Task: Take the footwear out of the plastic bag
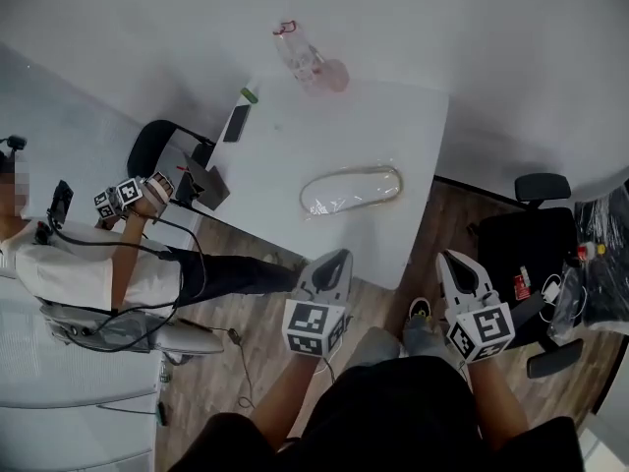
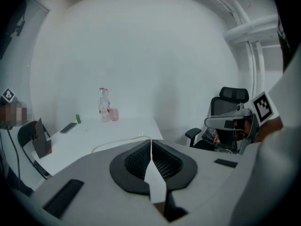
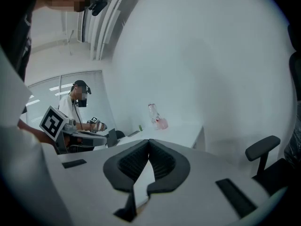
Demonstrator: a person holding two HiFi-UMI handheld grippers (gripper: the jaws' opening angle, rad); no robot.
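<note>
- Two handheld tongs hover side by side above the wooden floor, short of the near edge of a white table; neither touches anything.
- The left gripper is clenched; its own view shows the dark ribbed pads pressed together along a single seam, with nothing between them.
- The right gripper is likewise clamped tight and empty; its pads meet edge to edge in its own view, pointing toward the table.
- The plastic bag lies flat on the near half of the table, ahead of both grippers and apart from them; it is clear film with a pale beige rim, and the footwear inside is too small to make out.
- At the table's far edge a clear bottle stands just beside a pink cup; a dark phone and a small green item lie along the table's left side.
- A second person in a white top sits to the left of the table, holding up another gripper with a marker cube; a black office chair stands to the table's right.
</note>
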